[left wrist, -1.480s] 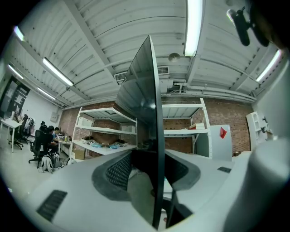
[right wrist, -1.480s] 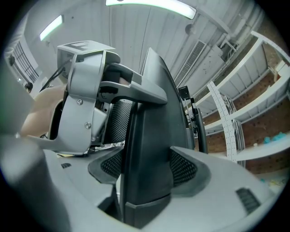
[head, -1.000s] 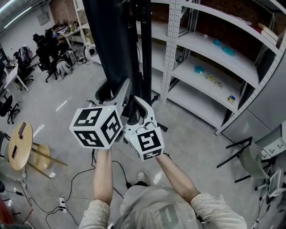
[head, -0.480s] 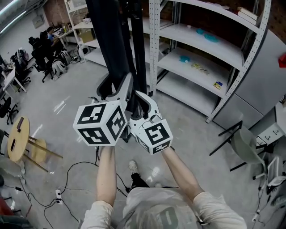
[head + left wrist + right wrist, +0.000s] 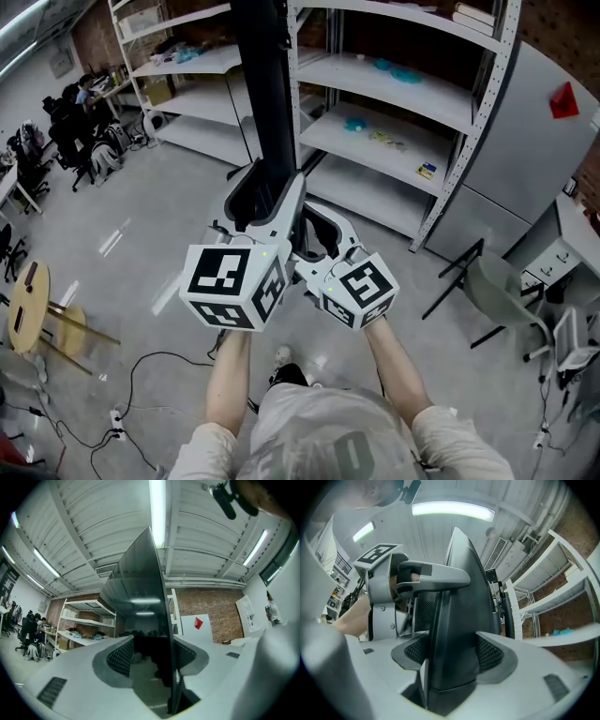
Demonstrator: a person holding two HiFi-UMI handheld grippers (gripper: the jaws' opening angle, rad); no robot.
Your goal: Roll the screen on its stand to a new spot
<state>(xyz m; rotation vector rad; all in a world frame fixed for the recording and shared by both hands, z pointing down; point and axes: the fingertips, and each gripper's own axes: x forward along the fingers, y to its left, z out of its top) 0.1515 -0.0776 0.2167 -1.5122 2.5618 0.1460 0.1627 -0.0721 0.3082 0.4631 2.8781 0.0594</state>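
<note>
The screen (image 5: 267, 103) is a tall dark panel on a stand, rising in front of me in the head view. My left gripper (image 5: 265, 192) has its jaws around the screen's thin edge (image 5: 140, 597). The edge lies against the right pad, with a gap to the left pad, and the jaws have just been opening. My right gripper (image 5: 319, 225) is beside it, shut on the thicker back part of the screen (image 5: 461, 602), both pads pressing. The left gripper (image 5: 393, 592) also shows in the right gripper view. The stand's foot is hidden.
Grey metal shelving (image 5: 394, 94) stands just behind the screen, with a grey cabinet (image 5: 506, 187) to its right. A chair (image 5: 497, 300) is at the right, a round wooden stool (image 5: 23, 309) at the left, and cables (image 5: 141, 394) lie on the floor. People sit at desks (image 5: 75, 131) far left.
The screen, both grippers and I have travelled across the floor: the stool has slid left and the cabinet has come into view at the right. Both grippers stayed on the screen.
</note>
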